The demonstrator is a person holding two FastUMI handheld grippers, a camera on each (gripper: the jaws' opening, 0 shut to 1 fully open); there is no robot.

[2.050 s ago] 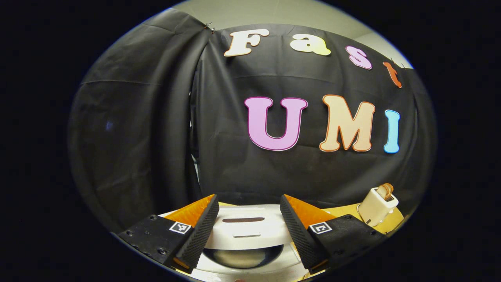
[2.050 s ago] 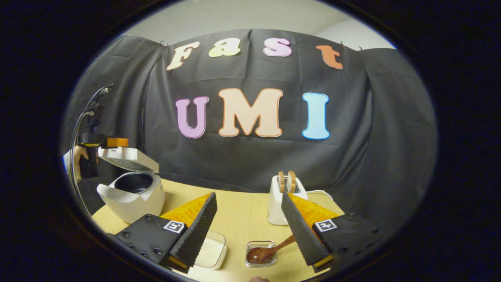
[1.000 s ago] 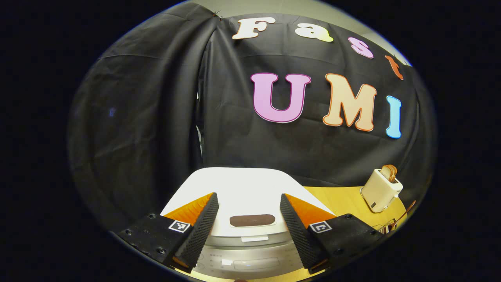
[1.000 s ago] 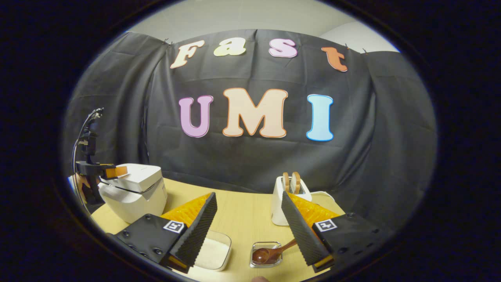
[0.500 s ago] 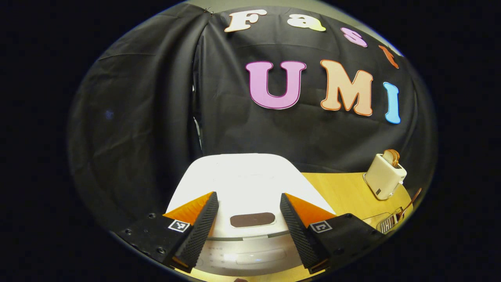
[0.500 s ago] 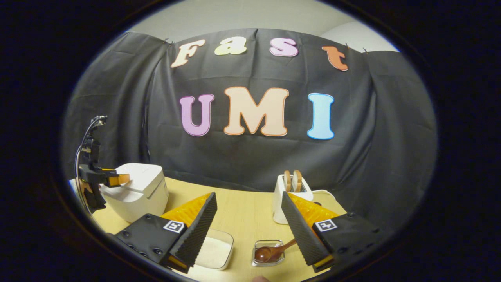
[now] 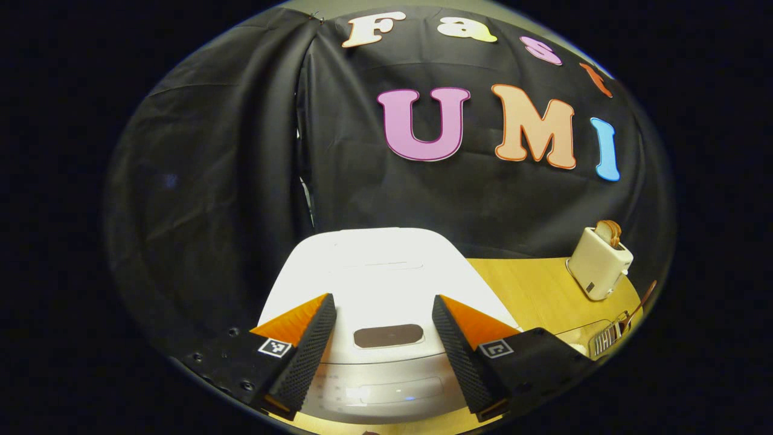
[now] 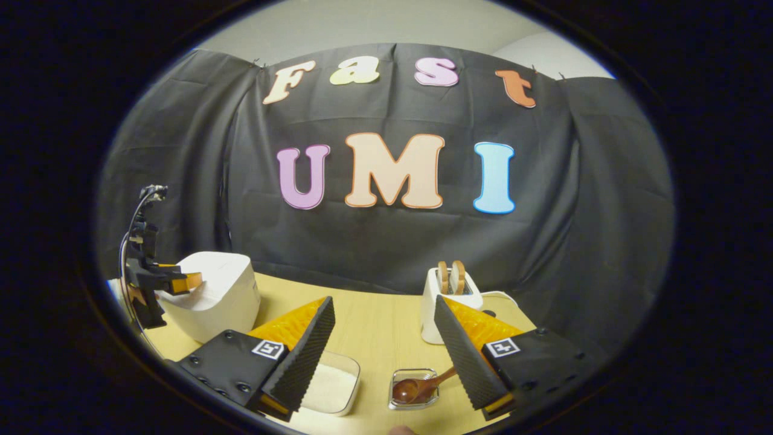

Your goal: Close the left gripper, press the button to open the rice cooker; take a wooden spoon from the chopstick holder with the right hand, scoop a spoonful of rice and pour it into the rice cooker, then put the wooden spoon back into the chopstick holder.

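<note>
The white rice cooker (image 7: 386,266) stands with its lid down in the left gripper view, a dark oval patch (image 7: 388,336) on the lid's front. My left gripper (image 7: 381,299) is open just above that lid, its fingers on either side of the patch. In the right gripper view the cooker (image 8: 214,299) sits at the table's left with the left gripper (image 8: 181,281) at its lid. My right gripper (image 8: 383,300) hangs open over the table. Below it the wooden spoon (image 8: 416,388) lies in a small clear holder (image 8: 401,374), beside a clear box of rice (image 8: 335,382).
A white toaster (image 8: 450,305) with two bread slices stands at the back of the wooden table (image 8: 374,326); it also appears as the toaster (image 7: 599,263) at the right in the left gripper view. A hand holds the left gripper at the table's left edge.
The cooker lid, open two seconds ago, has come down shut with the left gripper following it down. The right gripper has barely moved.
</note>
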